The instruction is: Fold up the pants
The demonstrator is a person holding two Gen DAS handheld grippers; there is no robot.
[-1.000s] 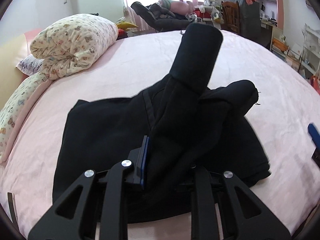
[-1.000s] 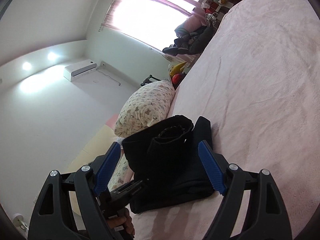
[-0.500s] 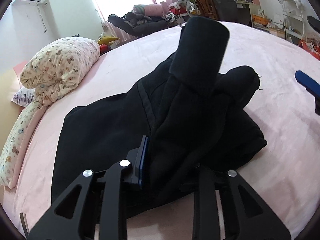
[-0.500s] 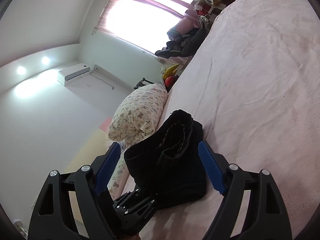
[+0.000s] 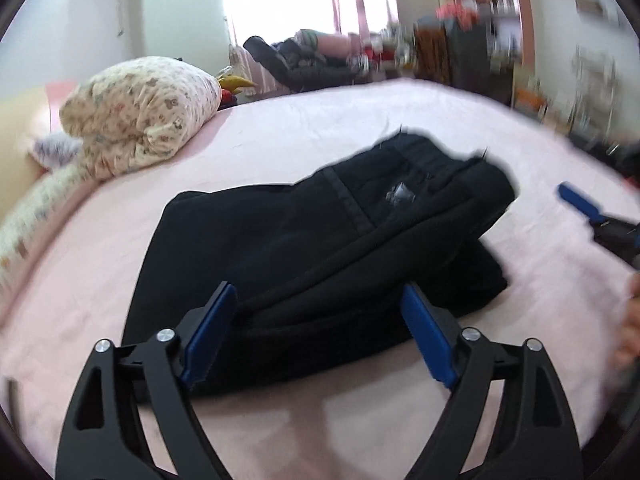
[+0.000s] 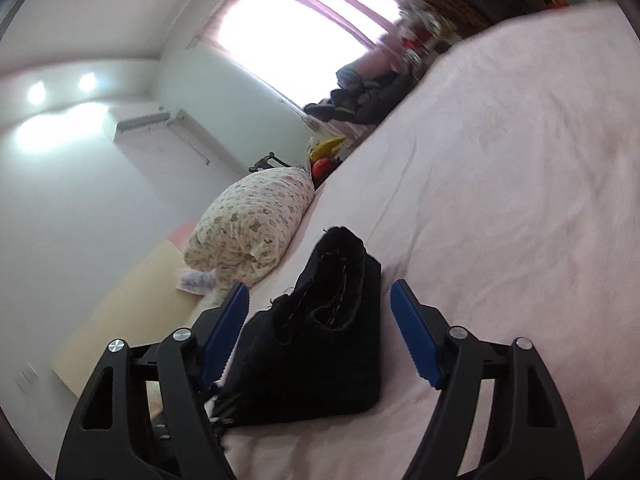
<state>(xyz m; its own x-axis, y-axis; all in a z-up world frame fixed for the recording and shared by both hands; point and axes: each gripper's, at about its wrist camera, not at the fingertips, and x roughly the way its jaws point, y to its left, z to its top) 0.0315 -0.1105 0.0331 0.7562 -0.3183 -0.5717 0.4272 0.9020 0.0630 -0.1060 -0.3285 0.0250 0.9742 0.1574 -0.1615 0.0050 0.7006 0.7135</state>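
Black pants (image 5: 340,240) lie folded in a low pile on the pink bed (image 5: 320,128). My left gripper (image 5: 318,288) stands just before their near edge. Its jaws are opening wide, and the near fold lies between the blue pads without being pressed. One blue pad (image 5: 580,208) of my right gripper shows at the right edge, off the cloth. In the right wrist view the pants (image 6: 320,352) show end-on with the open hems facing me. My right gripper (image 6: 319,286) frames them; its jaws are closing but stay apart from the cloth.
A floral quilt roll (image 5: 140,120) lies at the bed's far left, also in the right wrist view as the quilt (image 6: 252,224). Dark clothes (image 5: 296,60) are heaped beyond the bed under the window. Shelves and furniture (image 5: 480,40) stand at the back right. A hand (image 5: 632,332) shows at the right edge.
My left gripper let go of the pants, opened wide and drew back. The raised end of the pants dropped flat onto the pile. My right gripper rolled a little and its jaws narrowed slightly.
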